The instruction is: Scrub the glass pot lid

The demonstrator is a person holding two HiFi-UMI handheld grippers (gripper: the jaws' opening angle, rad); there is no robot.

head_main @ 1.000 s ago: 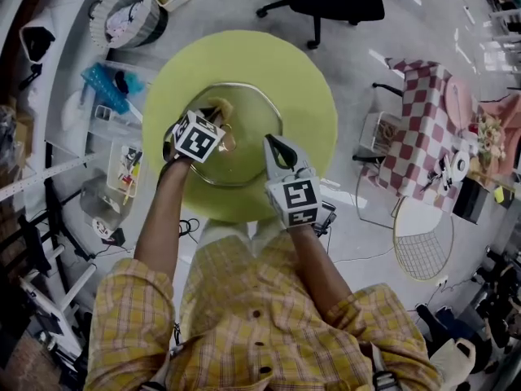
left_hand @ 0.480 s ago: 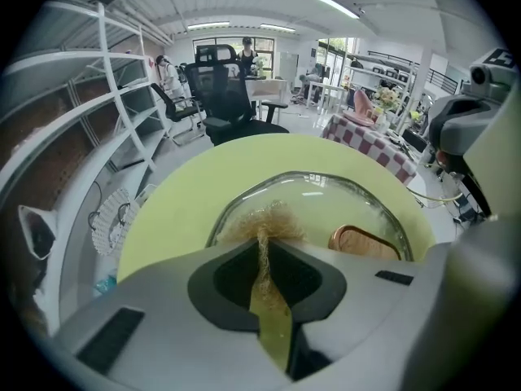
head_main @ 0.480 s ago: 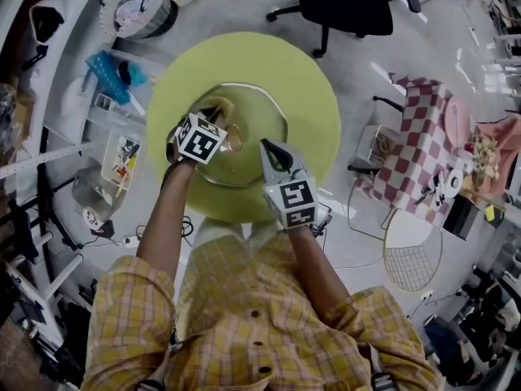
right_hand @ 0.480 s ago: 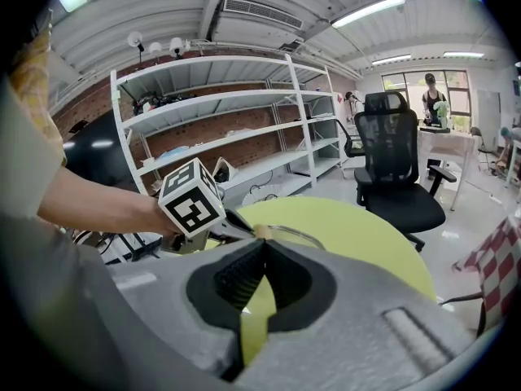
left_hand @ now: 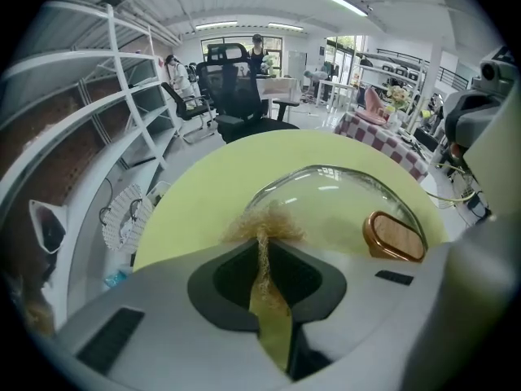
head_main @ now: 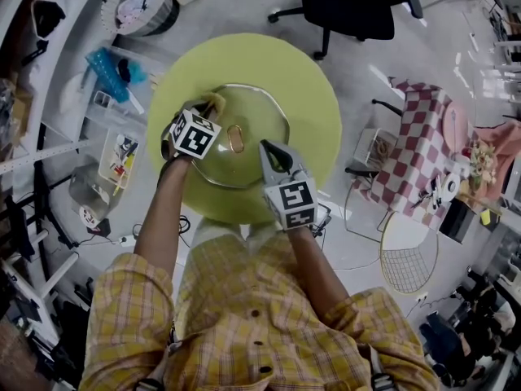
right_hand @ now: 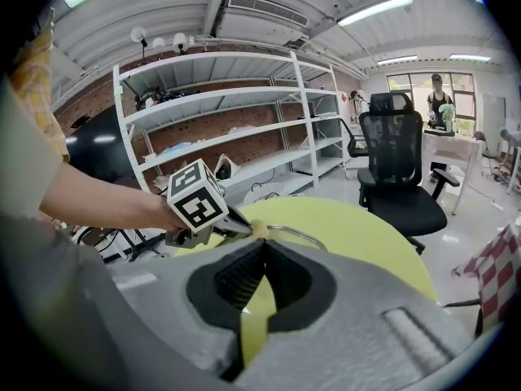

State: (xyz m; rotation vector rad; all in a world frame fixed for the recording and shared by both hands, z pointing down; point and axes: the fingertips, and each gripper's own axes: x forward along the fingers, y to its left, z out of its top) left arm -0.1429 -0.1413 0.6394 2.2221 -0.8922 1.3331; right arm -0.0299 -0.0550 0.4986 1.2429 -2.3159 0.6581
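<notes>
The glass pot lid [head_main: 244,108] lies dome-up on the round green table [head_main: 313,96], the left gripper [head_main: 208,104] clamped on a tan scrubber [left_hand: 264,221] at its far rim, while the right gripper [head_main: 271,148], jaws closed, seemingly pins the near edge to steady it.

head view: above the person, facing steeply down, far off; takes in the whole round counter [head_main: 313,88].
left gripper view: low and close, looking along its fingers [left_hand: 163,316] across the glass pot lid [left_hand: 342,198] toward an office chair [left_hand: 232,80].
right gripper view: low and close, facing the shelves [right_hand: 244,96].
shared: counter and lid show in all three.
</notes>
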